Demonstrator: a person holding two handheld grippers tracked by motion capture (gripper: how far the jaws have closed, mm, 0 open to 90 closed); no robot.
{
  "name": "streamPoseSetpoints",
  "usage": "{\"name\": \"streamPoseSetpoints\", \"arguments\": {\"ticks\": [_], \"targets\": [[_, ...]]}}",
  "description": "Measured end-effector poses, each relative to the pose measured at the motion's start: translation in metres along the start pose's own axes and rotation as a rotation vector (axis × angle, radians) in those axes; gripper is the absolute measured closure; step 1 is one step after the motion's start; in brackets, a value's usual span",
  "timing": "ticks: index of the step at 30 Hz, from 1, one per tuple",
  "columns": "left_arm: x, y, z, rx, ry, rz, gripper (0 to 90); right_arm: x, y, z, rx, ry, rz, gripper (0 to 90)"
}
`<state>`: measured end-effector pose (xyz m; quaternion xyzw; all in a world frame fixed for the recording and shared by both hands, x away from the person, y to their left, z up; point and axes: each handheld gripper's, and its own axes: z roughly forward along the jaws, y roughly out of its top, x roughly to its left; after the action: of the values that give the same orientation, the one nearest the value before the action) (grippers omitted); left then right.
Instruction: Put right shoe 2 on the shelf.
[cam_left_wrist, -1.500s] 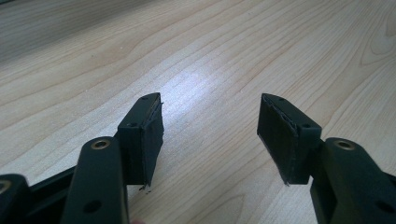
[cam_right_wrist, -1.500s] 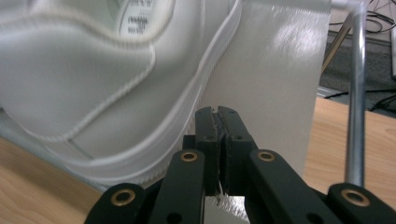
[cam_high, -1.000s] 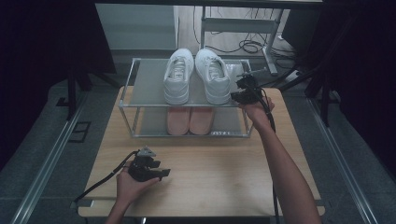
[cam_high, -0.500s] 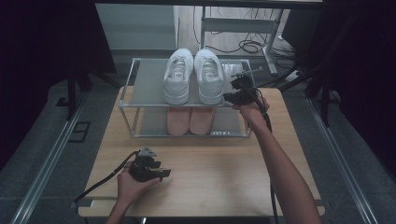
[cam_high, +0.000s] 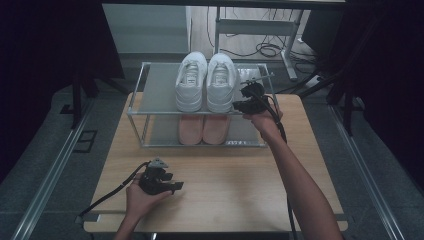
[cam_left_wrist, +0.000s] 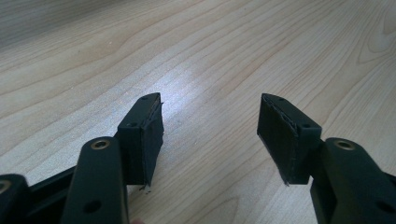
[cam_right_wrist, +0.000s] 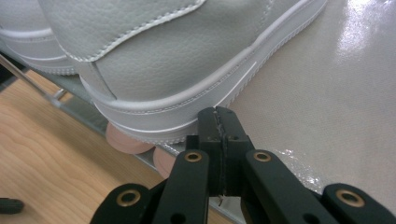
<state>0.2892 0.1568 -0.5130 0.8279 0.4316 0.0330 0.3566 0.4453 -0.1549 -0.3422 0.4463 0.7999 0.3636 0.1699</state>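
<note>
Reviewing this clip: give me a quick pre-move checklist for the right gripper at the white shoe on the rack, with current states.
1. Right gripper fingers closed, nothing between them: ok.
2. Fingertips at the heel sole of the right white shoe; contact: cannot tell.
3. White shoes side by side on the rack's top shelf: ok.
4. Pink shoes on the lower shelf: ok.
5. Left gripper open, over the bare table: ok.
</note>
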Motion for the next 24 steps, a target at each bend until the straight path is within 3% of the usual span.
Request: {"name": "streamPoseSetpoints", "arguments": {"ticks": [10, 14, 24], "targets": [[0.000, 0.000, 0.000, 0.001, -0.004, 0.001, 40.9, 0.002, 0.000, 0.001, -0.008, 0.017, 0.009, 90.0], [0.001, 0.000, -0.001, -0.003, -0.002, 0.001, 40.9, 0.010, 0.000, 0.003, -0.001, 0.015, -0.026, 90.0], [0.002, 0.001, -0.002, -0.005, 0.000, -0.006, 40.9, -0.004, -0.004, -0.008, -0.053, 0.045, 0.001, 86.2]]}}
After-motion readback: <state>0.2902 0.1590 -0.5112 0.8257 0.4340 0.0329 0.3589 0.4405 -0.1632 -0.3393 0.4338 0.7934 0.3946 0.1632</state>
